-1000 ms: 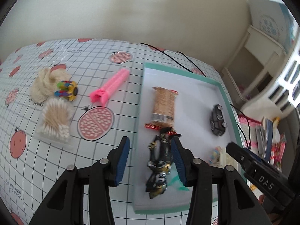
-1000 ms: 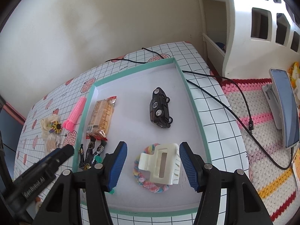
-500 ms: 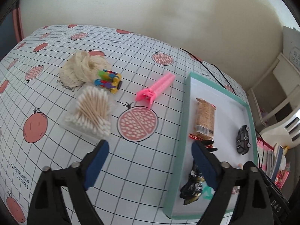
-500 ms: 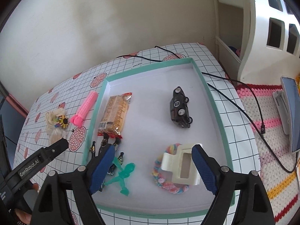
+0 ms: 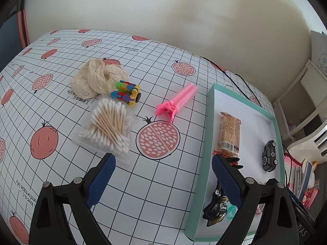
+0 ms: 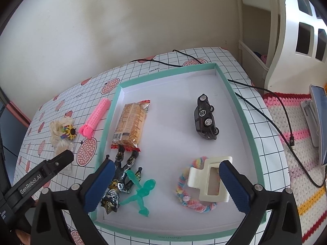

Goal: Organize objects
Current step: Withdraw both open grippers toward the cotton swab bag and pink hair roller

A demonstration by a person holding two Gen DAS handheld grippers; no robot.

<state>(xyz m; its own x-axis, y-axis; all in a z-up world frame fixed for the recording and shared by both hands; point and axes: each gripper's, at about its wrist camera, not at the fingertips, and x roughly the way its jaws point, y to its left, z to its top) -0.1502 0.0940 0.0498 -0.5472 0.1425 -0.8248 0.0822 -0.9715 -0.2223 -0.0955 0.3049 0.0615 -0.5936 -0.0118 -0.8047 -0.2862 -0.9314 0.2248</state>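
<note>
- Left tool is hovering over the bench w/ its jaws standing wide apart, gripping nothing; one finger is sitting above the grid cloth, the other above the tray's left rim.
- Right tool is hanging over the tray, jaws also spread wide, nothing between them.
- Inside the tray: snack pack is lying along the left wall, black toy car is resting on its side toward the right, well apart from the rest.
- Near the tray's front: cream hair claw is sitting on top of a pastel scrunchie; dark gold-black figure is lying next to a green translucent figure, the two touching, just below the snack pack.
- Outside the tray, on the bench: pink clip is lying diagonal, near the tray's left rim.
- Further left: cotton swabs pack, colorful block toy just beyond it, cream lace cloth touching the toy.
- Black cable is running across the bench's right side & down over a crocheted mat.
</note>
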